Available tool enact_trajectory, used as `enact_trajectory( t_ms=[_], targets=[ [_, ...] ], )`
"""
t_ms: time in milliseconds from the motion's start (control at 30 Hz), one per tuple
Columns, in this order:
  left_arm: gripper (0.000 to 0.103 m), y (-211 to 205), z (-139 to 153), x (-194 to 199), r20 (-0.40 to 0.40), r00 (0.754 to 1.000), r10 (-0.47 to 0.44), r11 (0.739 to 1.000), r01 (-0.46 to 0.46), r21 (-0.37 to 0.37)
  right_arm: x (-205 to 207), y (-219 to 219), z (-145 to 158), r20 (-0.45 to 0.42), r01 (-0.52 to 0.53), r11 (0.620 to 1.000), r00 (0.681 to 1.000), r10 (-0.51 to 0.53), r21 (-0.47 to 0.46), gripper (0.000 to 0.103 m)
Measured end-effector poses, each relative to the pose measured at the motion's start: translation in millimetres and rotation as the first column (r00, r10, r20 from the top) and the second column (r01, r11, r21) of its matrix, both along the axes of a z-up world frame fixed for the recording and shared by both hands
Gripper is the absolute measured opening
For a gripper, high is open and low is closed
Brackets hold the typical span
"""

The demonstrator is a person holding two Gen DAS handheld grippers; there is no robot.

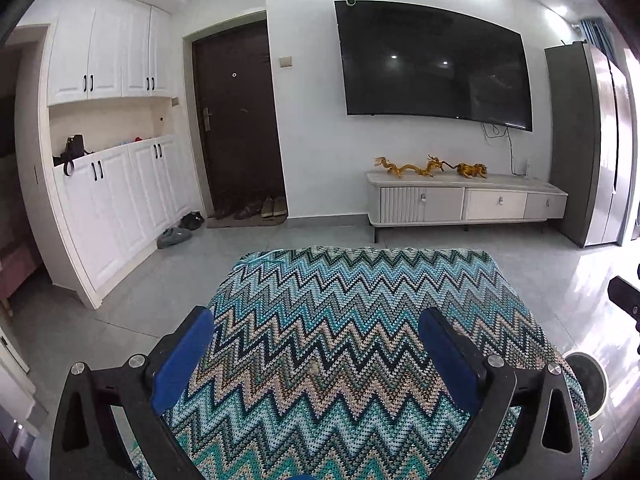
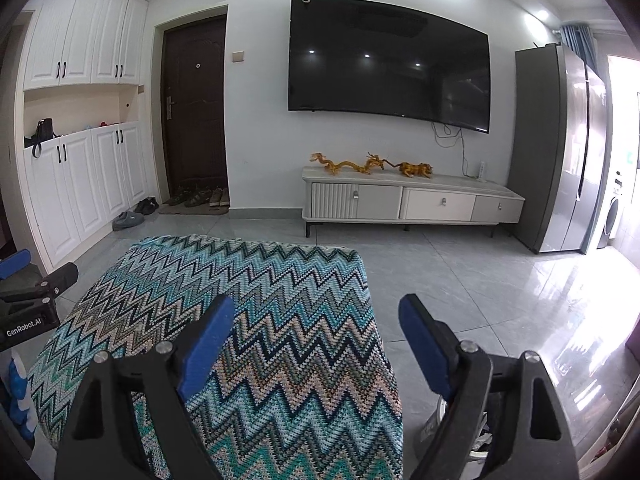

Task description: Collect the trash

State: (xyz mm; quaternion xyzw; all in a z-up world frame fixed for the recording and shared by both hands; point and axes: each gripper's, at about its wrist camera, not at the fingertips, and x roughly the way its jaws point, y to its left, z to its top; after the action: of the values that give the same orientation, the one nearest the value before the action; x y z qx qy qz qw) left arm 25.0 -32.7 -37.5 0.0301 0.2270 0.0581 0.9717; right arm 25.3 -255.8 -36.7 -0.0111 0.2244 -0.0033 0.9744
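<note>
A table under a teal zigzag knitted cloth [image 1: 340, 320] [image 2: 248, 300] fills the foreground. My left gripper [image 1: 316, 316] hangs open above the cloth with nothing between its blue pads [image 1: 184, 356]. My right gripper [image 2: 316, 302] is open too and holds nothing, straddling the cloth's right edge. A round white-rimmed bin [image 1: 586, 384] stands on the floor right of the table. In the right wrist view the bin [image 2: 478, 436] is partly hidden behind my right finger, with scraps inside it. Each gripper shows at the other view's edge [image 1: 624, 298] [image 2: 40, 284].
Grey tiled floor [image 2: 460, 280] surrounds the table. Against the far wall stand a TV console [image 1: 464, 200] with golden figurines, under a wall-mounted TV [image 1: 436, 64]. A fridge [image 1: 588, 144] is at right, white cabinets [image 1: 112, 200] and a dark door [image 1: 236, 120] with shoes at left.
</note>
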Motion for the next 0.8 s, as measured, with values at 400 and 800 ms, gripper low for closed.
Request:
enact_trajectory(
  t_ms=[400,800],
  targets=[
    [0.103,15.7,0.6,7.1,0.029,1.000,0.001,0.999,0.001,-0.054,8.6,20.9,0.2,0.012,0.013,0.999,1.000,-0.013,-0.045,0.084],
    [0.103,26.1,-5.9,14.1,0.035,0.999,-0.027,0.996,0.030,-0.087,17.8,37.2,-4.4,0.024,0.032,0.998,0.999,-0.030,-0.045,0.084]
  ],
)
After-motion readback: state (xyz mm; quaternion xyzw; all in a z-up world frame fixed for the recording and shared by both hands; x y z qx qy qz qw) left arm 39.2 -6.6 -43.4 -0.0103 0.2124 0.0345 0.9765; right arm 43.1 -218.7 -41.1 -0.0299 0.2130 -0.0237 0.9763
